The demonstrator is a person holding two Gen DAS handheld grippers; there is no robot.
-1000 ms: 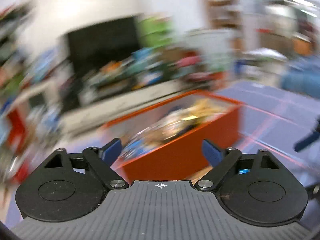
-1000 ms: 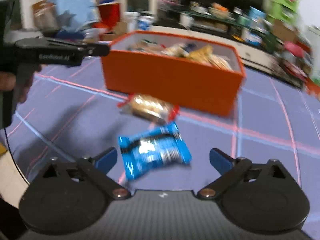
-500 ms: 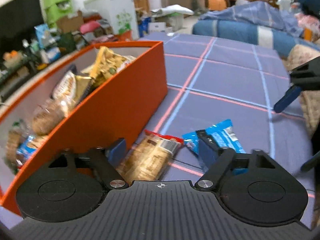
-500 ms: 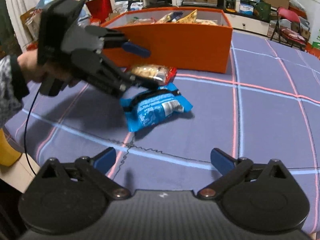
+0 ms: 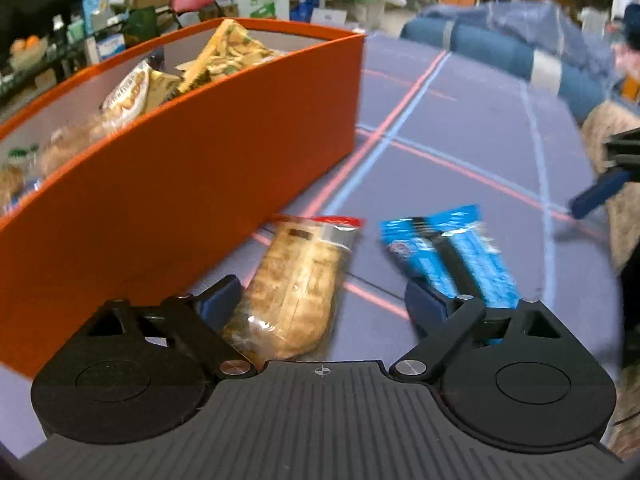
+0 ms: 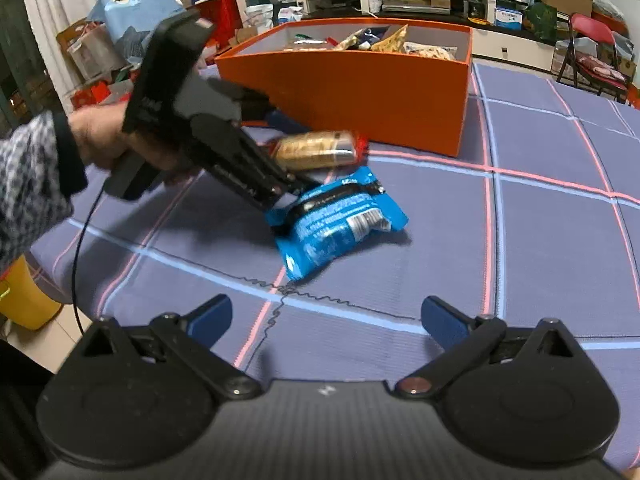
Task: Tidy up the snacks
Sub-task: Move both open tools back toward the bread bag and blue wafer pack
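Two snack packets lie on a table covered with a purple cloth (image 6: 540,208) crossed by pink and blue lines. An orange box (image 6: 360,96) stands toward the far edge of the table, already holding several bags of snacks (image 5: 224,52).

A clear packet of golden crackers (image 5: 300,280) with a red end lies just in front of the box's near wall, at its right-hand half as the left camera sees it. A blue packet (image 6: 336,224) lies just beside the crackers, on the side nearer the middle of the table. Whether the two packets touch cannot be told.

A person's hand (image 6: 104,136), in a speckled sleeve, holds the left gripper (image 5: 324,304) tilted down over the crackers. Its jaws have just been opening and now stand wide. The crackers lie between them, with one finger (image 5: 220,300) close against the packet's edge and the other standing clear of it, over the blue packet. It grips nothing.

The right gripper (image 6: 324,320) hovers over the near part of the table, well apart from both packets. Its jaws are spread wide and only cloth shows between them.
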